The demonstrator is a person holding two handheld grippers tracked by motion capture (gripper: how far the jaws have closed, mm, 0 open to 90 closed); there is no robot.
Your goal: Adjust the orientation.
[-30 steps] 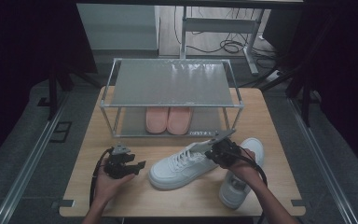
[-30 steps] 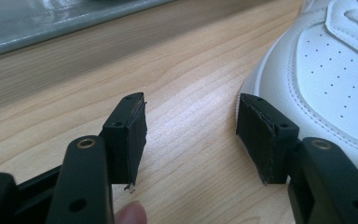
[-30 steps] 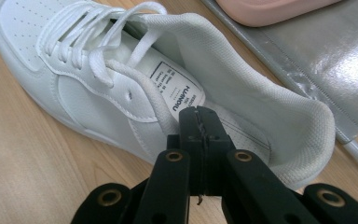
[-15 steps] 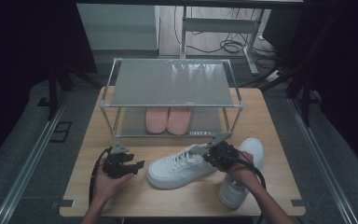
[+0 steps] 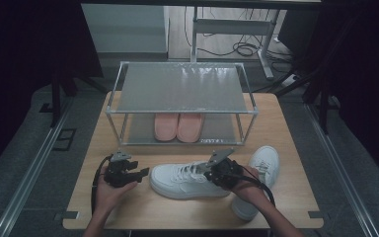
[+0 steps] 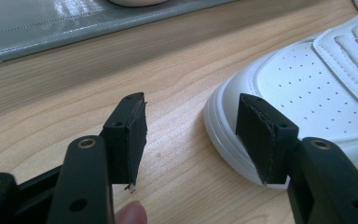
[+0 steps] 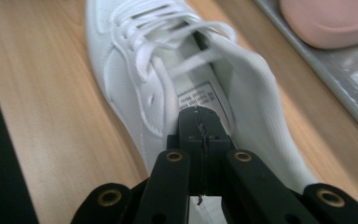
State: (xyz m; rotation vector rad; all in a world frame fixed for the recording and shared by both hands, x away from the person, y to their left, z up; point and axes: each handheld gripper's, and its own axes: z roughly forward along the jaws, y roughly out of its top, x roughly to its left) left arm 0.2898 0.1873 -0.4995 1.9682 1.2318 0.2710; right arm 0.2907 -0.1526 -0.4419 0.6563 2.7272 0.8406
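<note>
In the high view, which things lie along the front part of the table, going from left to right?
left gripper → white sneaker lying sideways → right gripper → second white sneaker.

A wooden table (image 5: 128,207) stands on a grey floor (image 5: 29,168) in a dim room. Behind the table, dark curtains (image 5: 24,44) hang at both sides. Straight beyond it stands a white desk frame (image 5: 232,24), with black cables (image 5: 242,49) lying on the floor beneath. Metal rails (image 5: 27,173) run along the floor beside the table.
</note>
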